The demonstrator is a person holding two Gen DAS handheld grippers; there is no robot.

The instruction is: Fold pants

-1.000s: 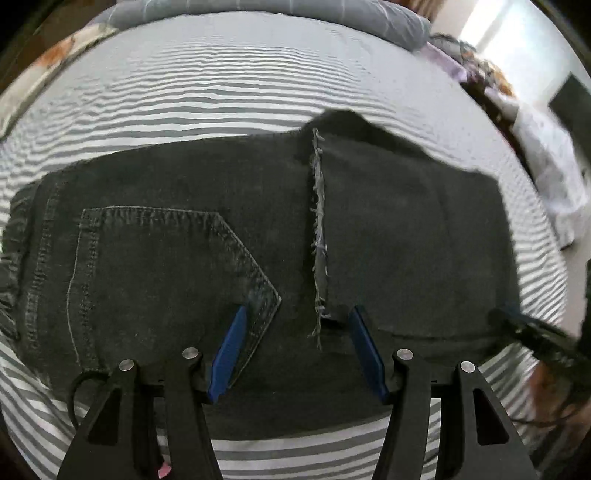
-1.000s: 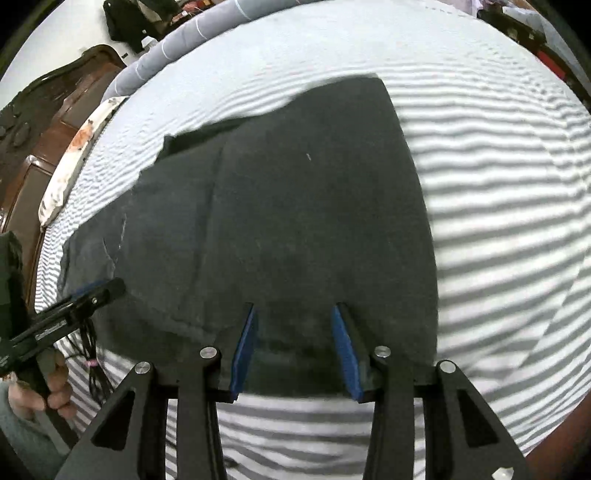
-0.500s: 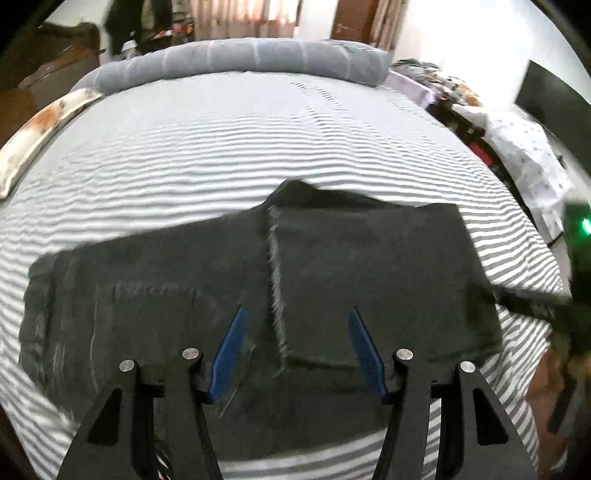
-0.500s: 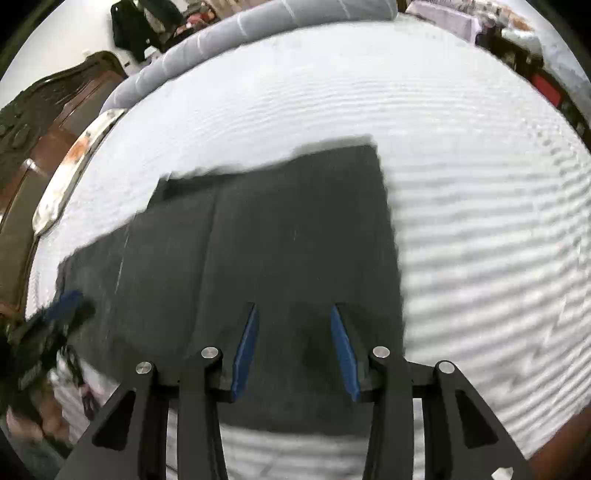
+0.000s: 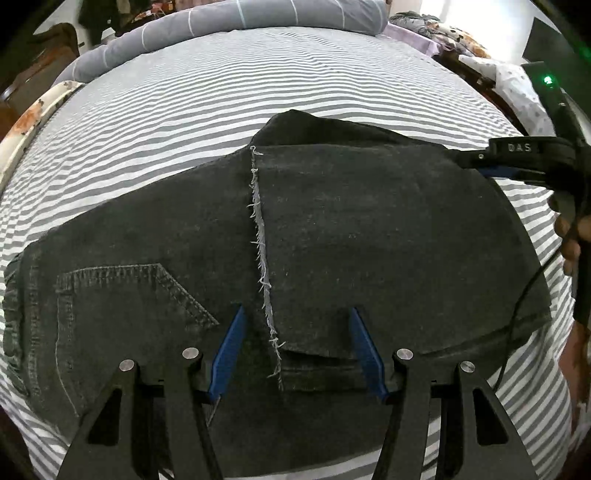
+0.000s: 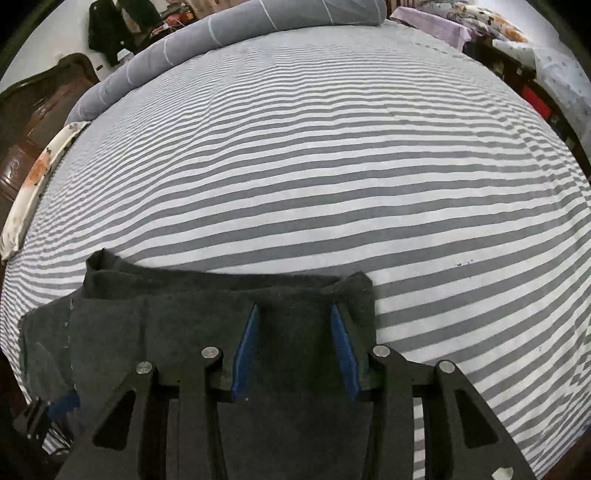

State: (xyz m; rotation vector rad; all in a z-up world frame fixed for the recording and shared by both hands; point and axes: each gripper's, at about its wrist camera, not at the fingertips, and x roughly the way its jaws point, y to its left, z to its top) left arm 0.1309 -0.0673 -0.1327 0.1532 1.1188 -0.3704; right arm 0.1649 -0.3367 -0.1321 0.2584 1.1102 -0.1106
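Note:
Black jeans [image 5: 369, 240] lie folded flat on the striped bed [image 5: 295, 92], back pocket at the left and a frayed hem running down the middle. My left gripper [image 5: 296, 310] hovers open over the near edge, its blue pads either side of the frayed hem, nothing pinched. My right gripper [image 5: 476, 162] reaches in from the right over the jeans' far right corner, a hand [image 5: 570, 240] holding it. In the right wrist view, that gripper [image 6: 294, 308] stands open above the jeans [image 6: 184, 325] near their far edge, with fabric under the fingers but none between them.
The striped sheet [image 6: 332, 184] stretches far beyond the jeans. A grey bolster [image 5: 258, 22] lies along the bed's far end. A dark wooden headboard [image 6: 33, 122] stands at the left, and piled fabrics [image 5: 517, 81] sit past the right edge.
The right gripper has moved across the jeans to their far right corner, so the jeans now sit low in its view. The left gripper shifted slightly. Both stayed open; the jeans did not move.

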